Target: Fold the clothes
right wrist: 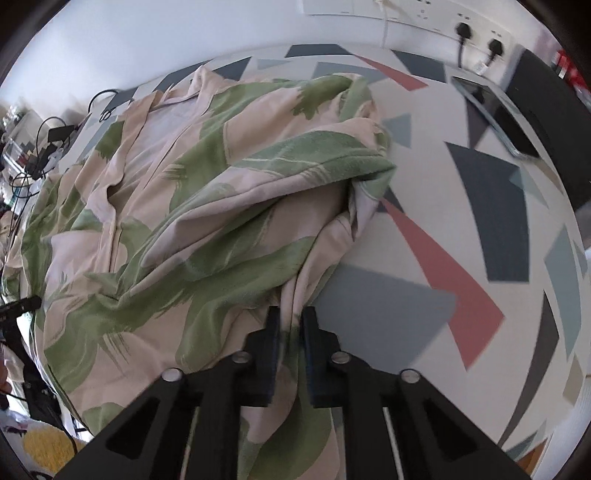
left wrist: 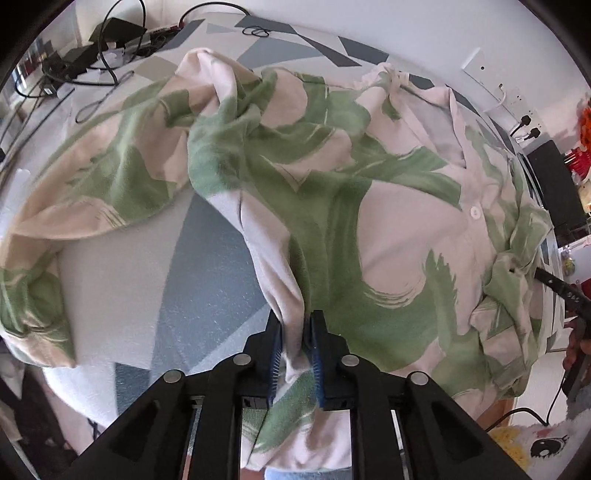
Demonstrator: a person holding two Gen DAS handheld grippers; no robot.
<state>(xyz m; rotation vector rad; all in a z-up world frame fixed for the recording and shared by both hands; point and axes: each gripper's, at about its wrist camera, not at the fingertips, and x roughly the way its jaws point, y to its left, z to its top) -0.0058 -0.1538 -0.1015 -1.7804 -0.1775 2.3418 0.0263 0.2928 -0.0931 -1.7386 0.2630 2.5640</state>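
The tabletop (right wrist: 461,206) wears a white cover with grey, dark blue and pink pointed shapes. A white wall stands behind it. In the right wrist view, wall sockets (right wrist: 476,33) with two black plugs sit at the far right, and a dark flat tablet (right wrist: 491,118) lies on the cover under them. In the left wrist view, black cables and boxes (left wrist: 85,55) crowd the far left corner of the tabletop. A yellow and white soft toy (left wrist: 532,446) shows low down at the near right, off the tabletop.

The shirt (left wrist: 369,206) is pale pink with big green leaf shapes. It lies bunched up on the tabletop and takes up most of it. In the left wrist view its collar (left wrist: 436,92) is at the far right, by the wall, and the white button (left wrist: 474,213) strip runs from there back toward the near edge. So the shirt's long way goes from far to near. One sleeve (left wrist: 74,184) spreads out to the left. In the right wrist view a folded-over flap of cloth bulges up at the shirt's right side.

The left claw (left wrist: 295,332) is squeezed tight on a fold of the shirt's near edge, with cloth hanging down between its blue pads (left wrist: 317,354). The right claw (right wrist: 291,325) is also pinched on the shirt's near edge, with only a thin strip of cloth in the gap.
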